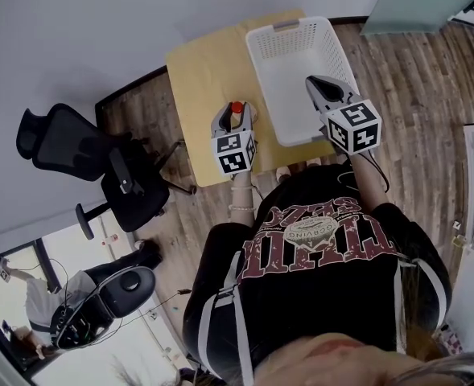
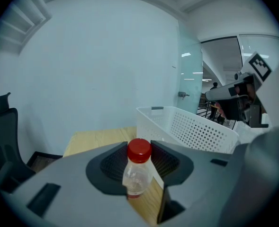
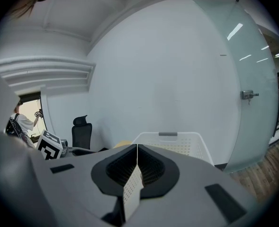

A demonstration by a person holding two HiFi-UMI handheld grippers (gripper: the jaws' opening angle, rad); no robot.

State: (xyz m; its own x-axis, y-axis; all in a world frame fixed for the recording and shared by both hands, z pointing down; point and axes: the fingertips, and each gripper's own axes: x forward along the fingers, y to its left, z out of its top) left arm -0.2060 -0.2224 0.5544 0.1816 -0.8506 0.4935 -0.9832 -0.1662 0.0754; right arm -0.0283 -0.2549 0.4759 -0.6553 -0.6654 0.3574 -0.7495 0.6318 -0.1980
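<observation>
Well, your left claw is clamped on a clear, red-capped bottle, held upright over the wooden surface. Just to its right stands a white basket. Your right claw hangs over the basket's right side, pressed together and gripping nothing.

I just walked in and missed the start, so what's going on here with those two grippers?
A person holds a two-jaw gripper in each hand at a small wooden table. The left gripper is clamped on a small clear bottle with a red cap, beside a white perforated basket. The right gripper hangs above the basket, jaws together and empty.
</observation>
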